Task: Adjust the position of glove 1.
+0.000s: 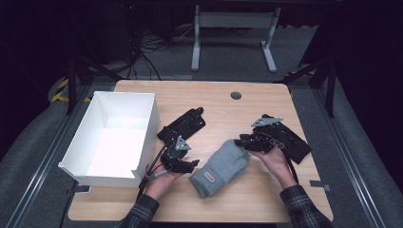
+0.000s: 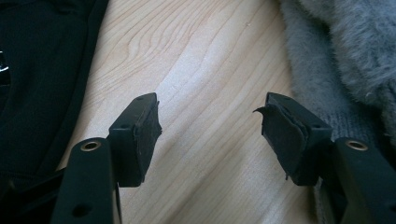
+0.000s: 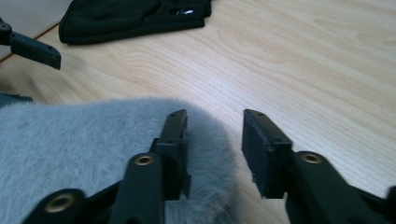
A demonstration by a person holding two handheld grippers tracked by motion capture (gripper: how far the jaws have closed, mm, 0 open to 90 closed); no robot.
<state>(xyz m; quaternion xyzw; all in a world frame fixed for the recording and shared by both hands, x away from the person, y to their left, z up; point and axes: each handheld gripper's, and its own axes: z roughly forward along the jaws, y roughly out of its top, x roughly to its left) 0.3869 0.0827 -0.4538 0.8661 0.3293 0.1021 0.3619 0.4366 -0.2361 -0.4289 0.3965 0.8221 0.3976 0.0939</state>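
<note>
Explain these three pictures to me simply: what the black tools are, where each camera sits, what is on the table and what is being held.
A person sits at a wooden table holding a pair of black hand-held tongs in each hand. The high view looks down from above; the other two pictures come from cameras riding on the tongs.

The left tongs are open over bare wood, with nothing between them. The right tongs are also open, at the top edge of a fluffy grey mitten, not gripping it.

Also on the table are an open white box at the left and two black gloves, one in the middle and one by the right hand.
</note>
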